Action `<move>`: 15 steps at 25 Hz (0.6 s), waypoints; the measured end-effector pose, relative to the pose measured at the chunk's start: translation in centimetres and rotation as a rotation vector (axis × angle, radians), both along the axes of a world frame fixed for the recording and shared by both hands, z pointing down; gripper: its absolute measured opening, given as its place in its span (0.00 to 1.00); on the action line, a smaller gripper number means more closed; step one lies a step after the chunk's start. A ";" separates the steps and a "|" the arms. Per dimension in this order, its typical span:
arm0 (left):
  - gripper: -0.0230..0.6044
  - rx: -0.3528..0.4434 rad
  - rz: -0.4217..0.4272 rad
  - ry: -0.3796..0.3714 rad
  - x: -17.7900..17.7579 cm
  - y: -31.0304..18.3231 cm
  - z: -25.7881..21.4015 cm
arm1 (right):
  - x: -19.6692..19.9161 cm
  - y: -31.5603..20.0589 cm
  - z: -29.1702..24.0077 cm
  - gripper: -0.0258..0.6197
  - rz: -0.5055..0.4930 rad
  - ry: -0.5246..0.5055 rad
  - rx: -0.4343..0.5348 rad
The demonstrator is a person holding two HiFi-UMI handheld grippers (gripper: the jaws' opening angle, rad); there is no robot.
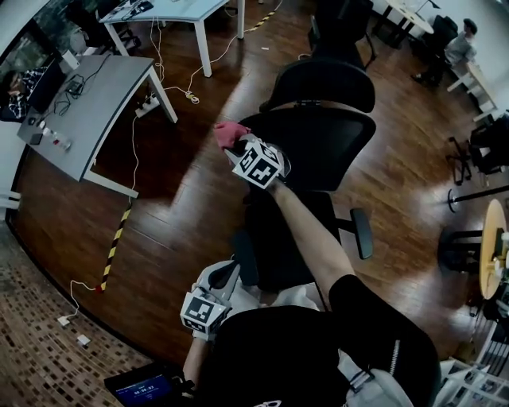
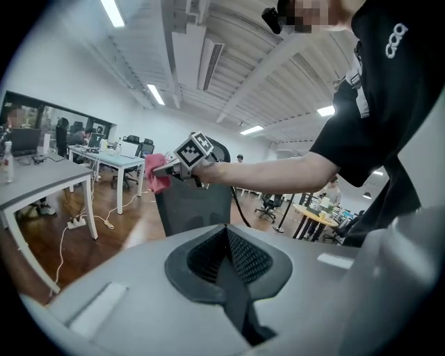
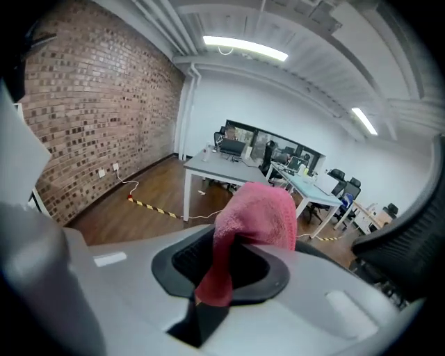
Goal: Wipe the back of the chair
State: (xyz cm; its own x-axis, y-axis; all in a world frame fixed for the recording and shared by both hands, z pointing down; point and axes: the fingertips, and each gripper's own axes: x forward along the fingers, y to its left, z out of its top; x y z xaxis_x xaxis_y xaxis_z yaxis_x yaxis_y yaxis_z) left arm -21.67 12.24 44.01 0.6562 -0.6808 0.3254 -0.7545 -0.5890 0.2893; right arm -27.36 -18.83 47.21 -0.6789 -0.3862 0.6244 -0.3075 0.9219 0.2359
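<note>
The black mesh office chair (image 1: 318, 143) stands in front of me on the wood floor, its back (image 2: 196, 204) upright. A pink cloth (image 1: 230, 132) is pressed at the upper left corner of that back. My right gripper (image 1: 238, 148) is shut on the cloth, which bulges out over its jaws (image 3: 259, 211). The chair's mesh edge (image 3: 407, 243) shows at the right of the right gripper view. My left gripper (image 1: 228, 272) hangs low by my body, well short of the chair, shut with nothing in it (image 2: 226, 261). In the left gripper view the right gripper (image 2: 167, 167) is at the chair top.
A grey desk (image 1: 95, 111) stands to the left and a white table (image 1: 171, 12) behind it, with cables (image 1: 191, 87) trailing on the floor. Yellow-black tape (image 1: 115, 246) marks the floor at left. A second black chair (image 1: 322, 83) is just behind, and a round table (image 1: 495, 246) at right.
</note>
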 end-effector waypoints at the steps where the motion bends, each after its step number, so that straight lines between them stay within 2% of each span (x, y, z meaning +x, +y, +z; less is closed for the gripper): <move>1: 0.02 0.001 -0.014 -0.002 -1.1 0.0 0.2 | -0.2 -0.5 0.4 0.12 0.016 0.014 0.002; 6: 0.02 -0.009 -0.080 0.001 -4.2 -0.3 1.4 | 2.2 -2.4 1.3 0.12 0.116 0.008 -0.021; 10: 0.02 -0.012 -0.056 -0.016 -2.7 -2.0 1.2 | 7.3 -4.4 1.0 0.12 0.199 -0.021 -0.028; 15: 0.02 -0.007 -0.017 -0.030 0.9 -4.3 0.5 | 16.2 -7.2 1.3 0.12 0.336 -0.062 -0.059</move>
State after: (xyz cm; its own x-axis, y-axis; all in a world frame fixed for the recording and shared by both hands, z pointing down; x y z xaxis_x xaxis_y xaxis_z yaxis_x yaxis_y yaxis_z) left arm -20.73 7.96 44.47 0.6344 -0.6895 0.3493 -0.7728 -0.5740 0.2705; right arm -11.21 -26.06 48.46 -0.5574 -0.5590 0.6139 -0.6080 0.7783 0.1566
